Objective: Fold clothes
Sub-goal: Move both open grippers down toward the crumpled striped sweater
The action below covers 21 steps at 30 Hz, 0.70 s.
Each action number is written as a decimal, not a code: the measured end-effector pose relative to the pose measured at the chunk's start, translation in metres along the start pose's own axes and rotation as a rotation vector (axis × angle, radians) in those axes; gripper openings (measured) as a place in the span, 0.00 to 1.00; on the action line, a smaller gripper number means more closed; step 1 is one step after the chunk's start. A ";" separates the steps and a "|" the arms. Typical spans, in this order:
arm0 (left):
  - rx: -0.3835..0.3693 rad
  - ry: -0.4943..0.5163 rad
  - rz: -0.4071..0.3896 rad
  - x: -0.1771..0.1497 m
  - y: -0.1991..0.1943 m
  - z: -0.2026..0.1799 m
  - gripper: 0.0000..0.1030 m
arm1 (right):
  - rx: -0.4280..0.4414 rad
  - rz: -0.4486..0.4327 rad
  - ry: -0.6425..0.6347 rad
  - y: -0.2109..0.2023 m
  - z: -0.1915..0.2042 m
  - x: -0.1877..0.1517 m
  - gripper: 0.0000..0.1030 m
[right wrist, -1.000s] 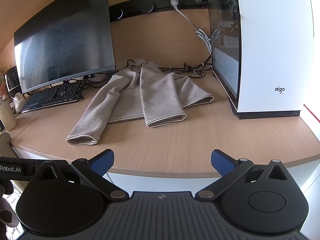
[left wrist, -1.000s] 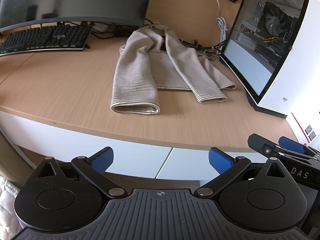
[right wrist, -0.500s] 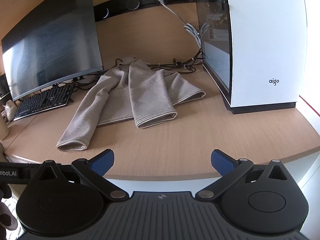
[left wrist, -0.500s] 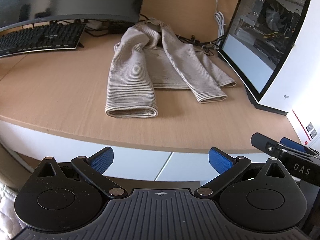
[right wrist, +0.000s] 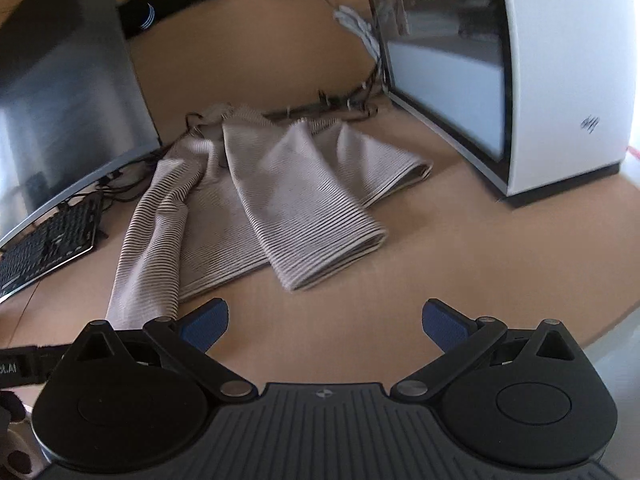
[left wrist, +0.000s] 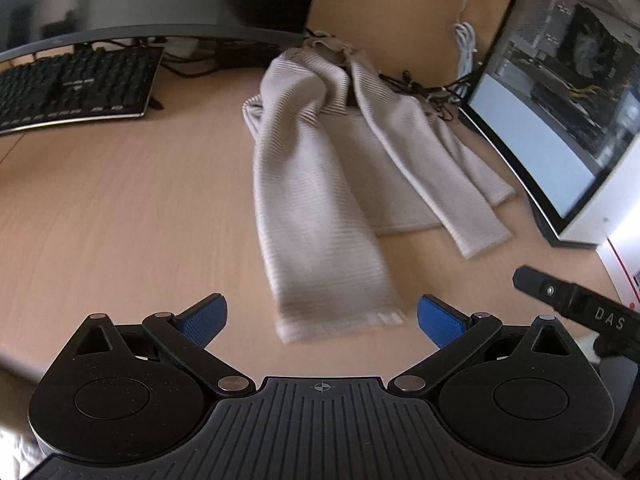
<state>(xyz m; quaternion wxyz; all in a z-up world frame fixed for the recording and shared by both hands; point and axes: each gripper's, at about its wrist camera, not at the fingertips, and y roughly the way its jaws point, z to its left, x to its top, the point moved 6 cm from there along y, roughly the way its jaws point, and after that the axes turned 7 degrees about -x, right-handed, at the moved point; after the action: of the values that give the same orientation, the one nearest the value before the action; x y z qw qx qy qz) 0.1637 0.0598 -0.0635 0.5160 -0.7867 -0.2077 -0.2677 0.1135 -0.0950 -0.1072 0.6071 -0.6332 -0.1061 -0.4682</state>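
The striped beige sweater point(left wrist: 332, 184) lay on the wooden desk point(left wrist: 120, 216), between the keyboard point(left wrist: 72, 88) and the white PC case point(right wrist: 560, 72), with its 2 sleeves trailing toward the desk's near edge. The left gripper point(left wrist: 322, 316) hovered with its fingers spread wide and empty, the left sleeve cuff point(left wrist: 340, 322) lying just ahead between them. The right gripper point(right wrist: 325, 320) was likewise released and holding nothing, a little short of the right sleeve cuff point(right wrist: 332, 256). The step appeared to be reaching for the cuffs. To do it well, each gripper should probably come in low, pinch through both layers of its cuff, and lift evenly so the sleeves fold across the body without dragging it toward the cables point(left wrist: 424, 88).
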 end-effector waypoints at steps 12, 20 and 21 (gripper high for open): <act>-0.180 0.012 0.088 0.078 0.049 0.029 1.00 | -0.108 0.070 0.010 -0.001 0.066 0.022 1.00; -0.243 0.066 0.096 0.108 0.082 -0.012 1.00 | -0.163 0.077 0.045 0.000 0.035 0.041 1.00; -0.232 0.074 0.095 0.109 0.086 -0.016 1.00 | -0.143 0.084 0.041 0.004 0.031 0.044 1.00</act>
<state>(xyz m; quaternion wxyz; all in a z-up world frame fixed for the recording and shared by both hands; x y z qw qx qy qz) 0.2964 0.0175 -0.0496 0.4410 -0.8397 -0.1185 -0.2939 0.1544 -0.0875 -0.0730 0.5817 -0.6690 -0.0331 -0.4615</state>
